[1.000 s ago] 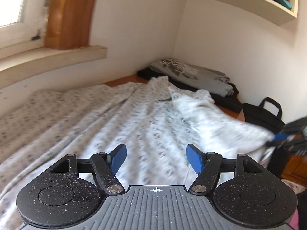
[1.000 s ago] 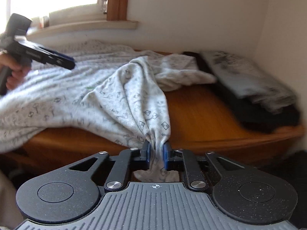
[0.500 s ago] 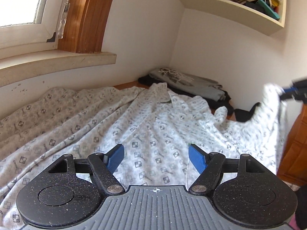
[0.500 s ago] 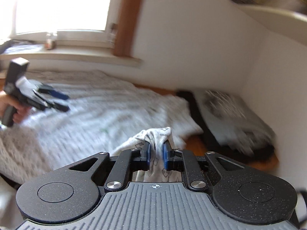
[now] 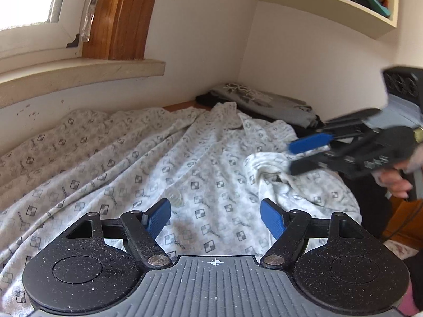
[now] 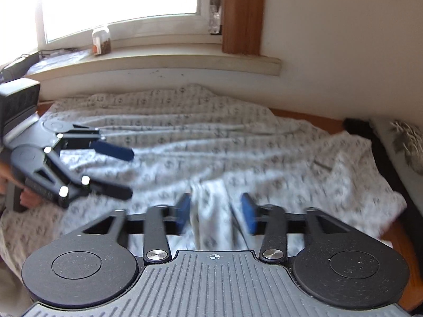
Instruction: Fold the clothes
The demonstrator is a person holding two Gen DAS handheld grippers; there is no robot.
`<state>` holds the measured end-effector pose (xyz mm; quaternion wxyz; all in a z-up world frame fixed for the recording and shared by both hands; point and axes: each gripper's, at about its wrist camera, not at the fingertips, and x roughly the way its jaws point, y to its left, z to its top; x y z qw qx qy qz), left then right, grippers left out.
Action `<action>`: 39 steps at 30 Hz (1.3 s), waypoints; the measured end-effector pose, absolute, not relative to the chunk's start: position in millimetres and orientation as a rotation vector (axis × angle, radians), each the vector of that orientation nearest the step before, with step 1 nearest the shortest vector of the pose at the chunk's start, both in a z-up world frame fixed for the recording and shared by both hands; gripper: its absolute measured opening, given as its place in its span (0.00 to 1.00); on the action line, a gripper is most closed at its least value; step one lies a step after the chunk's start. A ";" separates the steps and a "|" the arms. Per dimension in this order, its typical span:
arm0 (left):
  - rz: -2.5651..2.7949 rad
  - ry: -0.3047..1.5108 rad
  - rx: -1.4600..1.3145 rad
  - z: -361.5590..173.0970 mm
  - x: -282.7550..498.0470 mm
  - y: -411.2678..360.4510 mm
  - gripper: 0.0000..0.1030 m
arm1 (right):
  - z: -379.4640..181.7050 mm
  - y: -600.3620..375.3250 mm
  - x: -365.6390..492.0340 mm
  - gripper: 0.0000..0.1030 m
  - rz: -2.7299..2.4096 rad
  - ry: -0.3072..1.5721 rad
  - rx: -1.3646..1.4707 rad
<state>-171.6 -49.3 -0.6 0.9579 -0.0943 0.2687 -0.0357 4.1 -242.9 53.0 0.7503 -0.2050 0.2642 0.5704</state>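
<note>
A white garment [image 5: 148, 169] printed with small squares lies spread over the wooden table. My left gripper [image 5: 215, 218] hovers low over its near part, open with nothing between its pads. In the left wrist view my right gripper [image 5: 309, 153] comes in from the right, held by a hand, open just above a bunched fold [image 5: 267, 163] of the garment. The right wrist view is blurred. There my right gripper [image 6: 215, 214] has its jaws apart, with that loose fold [image 6: 211, 206] lying between them. My left gripper [image 6: 116, 171] shows at the left, open over the garment [image 6: 238, 142].
A stack of folded grey and black clothes [image 5: 267, 103] sits in the far corner against the wall. A windowsill [image 6: 158, 63] with a jar [image 6: 101, 39] runs behind the table. A bookshelf [image 5: 330, 0] hangs above. The table's wooden edge [image 6: 404, 240] shows on the right.
My right gripper lifted the garment's hanging end from the table edge, carried it over onto the spread cloth and opened. The left gripper stayed open over the garment.
</note>
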 end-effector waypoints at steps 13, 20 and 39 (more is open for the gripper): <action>-0.049 0.563 -0.202 -0.6 -170.4 -46.8 0.79 | 28.5 -319.1 6.2 0.30 1.193 0.653 -0.472; -0.039 0.565 -0.217 -0.7 -170.6 -44.1 0.79 | 71.0 -322.3 -2.1 0.04 1.189 0.518 -0.468; 0.002 0.538 -0.260 0.1 -176.9 -31.9 0.79 | 124.7 -198.3 4.4 0.31 1.298 0.396 -0.345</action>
